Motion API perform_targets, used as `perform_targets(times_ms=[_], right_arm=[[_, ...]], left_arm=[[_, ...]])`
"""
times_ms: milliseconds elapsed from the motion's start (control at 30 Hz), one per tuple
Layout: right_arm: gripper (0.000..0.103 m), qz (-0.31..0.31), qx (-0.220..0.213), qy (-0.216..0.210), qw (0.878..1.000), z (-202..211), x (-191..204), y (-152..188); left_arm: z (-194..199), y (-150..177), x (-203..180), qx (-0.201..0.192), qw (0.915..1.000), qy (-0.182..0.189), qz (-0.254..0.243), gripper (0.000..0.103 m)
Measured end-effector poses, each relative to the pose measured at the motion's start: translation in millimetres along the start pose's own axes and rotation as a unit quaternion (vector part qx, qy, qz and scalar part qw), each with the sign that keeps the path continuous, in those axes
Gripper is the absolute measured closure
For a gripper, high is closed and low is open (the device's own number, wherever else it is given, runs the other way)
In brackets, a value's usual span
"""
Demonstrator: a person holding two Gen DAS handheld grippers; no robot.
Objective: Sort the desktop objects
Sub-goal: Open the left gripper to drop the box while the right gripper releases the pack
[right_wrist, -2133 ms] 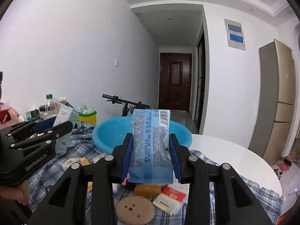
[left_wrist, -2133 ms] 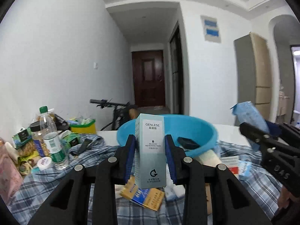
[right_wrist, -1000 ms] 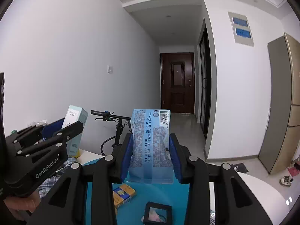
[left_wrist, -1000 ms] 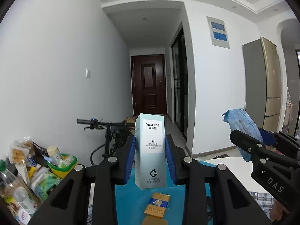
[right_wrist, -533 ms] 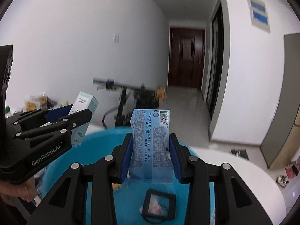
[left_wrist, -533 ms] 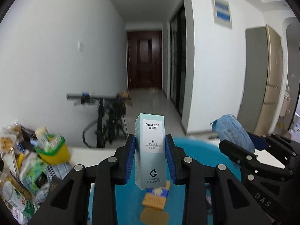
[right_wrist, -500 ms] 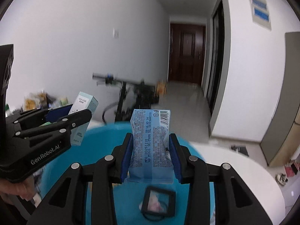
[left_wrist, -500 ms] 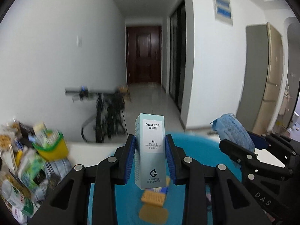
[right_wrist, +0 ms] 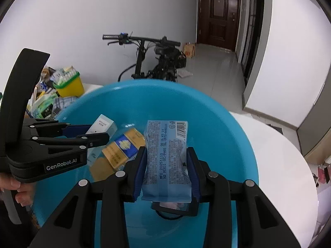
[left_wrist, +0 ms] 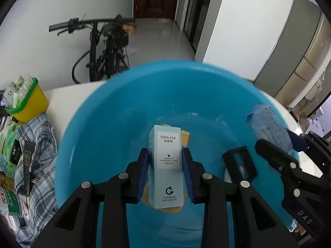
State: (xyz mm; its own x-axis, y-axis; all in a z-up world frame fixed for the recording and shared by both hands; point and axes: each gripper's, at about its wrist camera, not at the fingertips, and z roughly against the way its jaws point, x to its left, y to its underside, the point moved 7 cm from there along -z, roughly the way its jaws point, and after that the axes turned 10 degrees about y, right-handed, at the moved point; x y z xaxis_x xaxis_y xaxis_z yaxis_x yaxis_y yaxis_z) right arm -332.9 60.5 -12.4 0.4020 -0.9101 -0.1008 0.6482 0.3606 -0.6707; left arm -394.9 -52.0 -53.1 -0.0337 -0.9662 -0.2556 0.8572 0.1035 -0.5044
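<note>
Both claws have tipped down over the one round blue plastic basin point(left_wrist: 124, 103), left claw point(left_wrist: 165, 171) clamping one pale-teal carton point(left_wrist: 166, 165), right claw point(right_wrist: 166, 171) clamping one blue snack packet point(right_wrist: 165, 157).

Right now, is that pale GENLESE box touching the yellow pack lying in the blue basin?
Cannot tell. In the left wrist view the GENLESE box, clamped by the left gripper, overlaps the yellow pack; the right wrist view shows no clear gap or contact either.
</note>
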Motion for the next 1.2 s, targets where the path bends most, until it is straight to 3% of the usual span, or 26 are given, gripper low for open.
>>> perform_targets(times_ms=[567,600,633,733,933,1200], right_arm=[[0.066,0.009,0.028,0.009,1.0,-16,-8,4],[0.066,0.01,0.027,0.009,1.0,-16,-8,4],[0.066,0.011,0.027,0.009,1.0,-15,-9,4],[0.066,0.013,0.027,0.009,1.0,-16,-7,4],[0.066,0.024,0.049,0.015,0.998,-28,-7,10],[0.065,0.038,0.074,0.015,0.996,-36,-6,18]], left_arm=[[-29,13,2,0.056,0.9984,0.005,0.005,0.067],[-29,13,1,0.057,0.9983,0.006,0.008,0.062],[-29,13,1,0.056,0.9983,0.01,0.014,0.047],[-20,7,1,0.028,0.9987,0.028,0.031,0.03],[4,-4,7,-0.015,0.9993,0.007,0.034,0.025],[14,-11,8,-0.027,0.9993,-0.004,0.024,0.022]])
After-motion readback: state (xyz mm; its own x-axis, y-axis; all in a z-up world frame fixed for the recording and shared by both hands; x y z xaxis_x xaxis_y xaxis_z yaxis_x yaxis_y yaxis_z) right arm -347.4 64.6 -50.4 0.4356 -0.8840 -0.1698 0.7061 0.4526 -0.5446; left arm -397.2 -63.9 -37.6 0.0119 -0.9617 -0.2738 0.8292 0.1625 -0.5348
